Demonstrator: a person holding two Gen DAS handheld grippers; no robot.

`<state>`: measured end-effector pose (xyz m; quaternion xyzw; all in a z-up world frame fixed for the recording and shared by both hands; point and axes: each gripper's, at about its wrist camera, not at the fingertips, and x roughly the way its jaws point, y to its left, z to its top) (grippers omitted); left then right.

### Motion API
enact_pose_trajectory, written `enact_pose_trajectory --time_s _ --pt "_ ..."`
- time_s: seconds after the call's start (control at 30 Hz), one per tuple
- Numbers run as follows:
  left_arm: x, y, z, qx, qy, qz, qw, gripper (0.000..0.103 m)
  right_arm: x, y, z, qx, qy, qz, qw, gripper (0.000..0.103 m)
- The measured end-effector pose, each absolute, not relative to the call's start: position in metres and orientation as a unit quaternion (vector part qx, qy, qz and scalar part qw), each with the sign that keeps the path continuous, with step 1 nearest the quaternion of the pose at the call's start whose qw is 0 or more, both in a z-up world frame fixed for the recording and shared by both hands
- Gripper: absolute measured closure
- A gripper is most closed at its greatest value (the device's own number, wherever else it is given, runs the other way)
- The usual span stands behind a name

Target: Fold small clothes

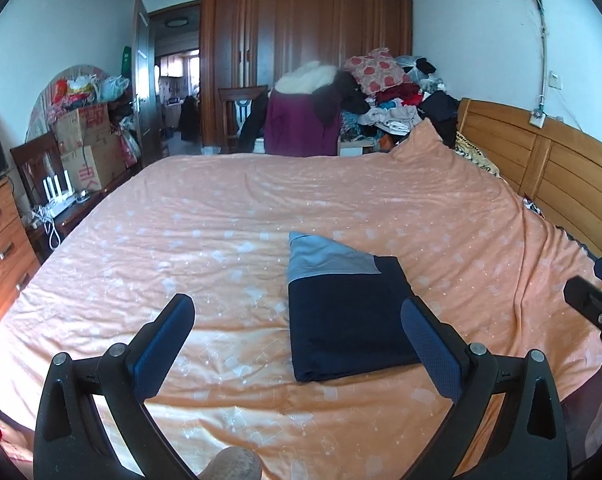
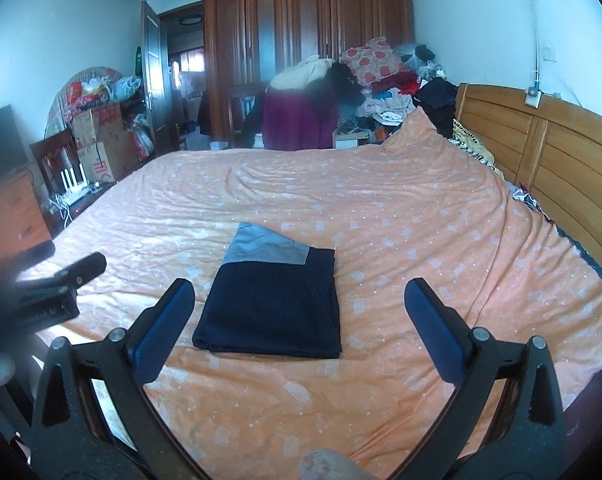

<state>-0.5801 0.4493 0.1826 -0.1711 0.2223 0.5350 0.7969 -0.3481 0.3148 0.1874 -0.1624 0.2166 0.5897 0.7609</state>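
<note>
A navy garment with a grey panel lies folded into a flat rectangle on the orange bedspread. In the right wrist view the same folded garment sits in the middle of the bedspread. My left gripper is open, held above the bed just short of the garment, with nothing between its fingers. My right gripper is also open and empty, hovering before the garment. The right gripper's tip shows at the left view's right edge; the left gripper's tip shows at the right view's left edge.
A wooden headboard runs along the right. A heap of clothes and a purple coat on a chair stand beyond the bed, before a wardrobe. Boxes and a dresser line the left side.
</note>
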Motion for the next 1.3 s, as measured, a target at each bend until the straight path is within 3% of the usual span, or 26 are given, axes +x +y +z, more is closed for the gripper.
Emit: enact_pose_trajectory --time_s 1.3 --pt "-0.581 0.442 0.179 -0.179 0.219 0.519 0.806 0.0 -0.352 0.326 0.17 -0.184 0.258 0.576 0.753 0.0"
